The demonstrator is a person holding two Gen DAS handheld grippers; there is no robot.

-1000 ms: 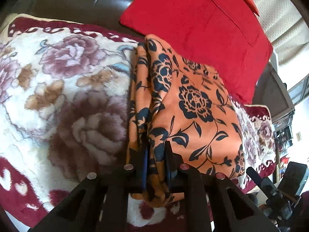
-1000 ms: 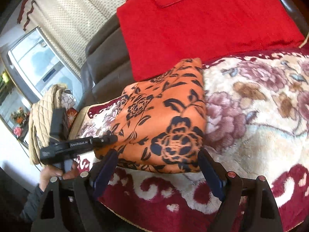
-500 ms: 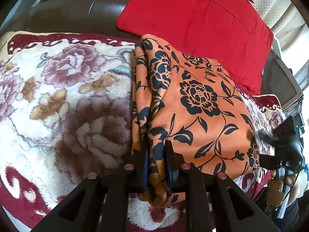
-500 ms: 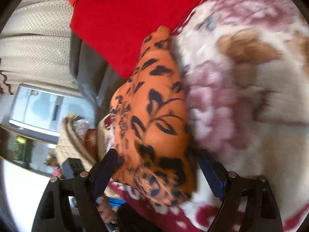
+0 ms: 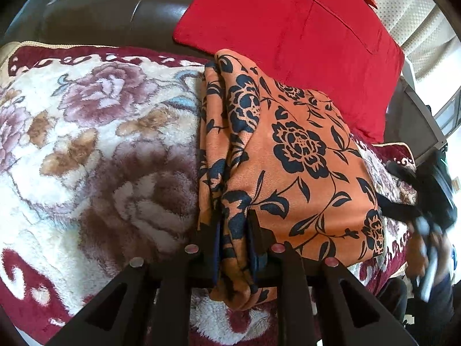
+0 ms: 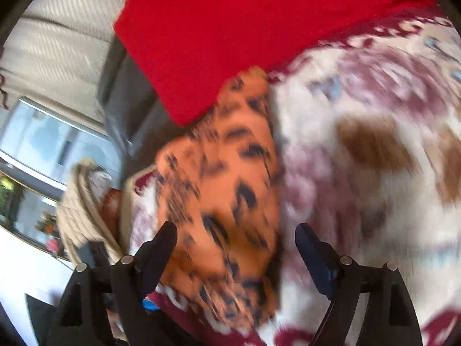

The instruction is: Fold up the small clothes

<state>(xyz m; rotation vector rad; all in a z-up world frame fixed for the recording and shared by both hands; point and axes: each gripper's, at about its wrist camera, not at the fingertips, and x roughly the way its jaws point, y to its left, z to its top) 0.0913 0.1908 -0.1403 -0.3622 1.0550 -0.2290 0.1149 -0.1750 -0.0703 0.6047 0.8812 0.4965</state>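
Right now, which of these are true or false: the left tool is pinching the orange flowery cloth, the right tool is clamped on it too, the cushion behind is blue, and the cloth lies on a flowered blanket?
1. The left gripper pinches the orange floral cloth. True.
2. The right gripper is clamped on it too. False: its jaws stand wide apart.
3. The cushion behind is blue. False: it is red.
4. The cloth lies on a flowered blanket. True.
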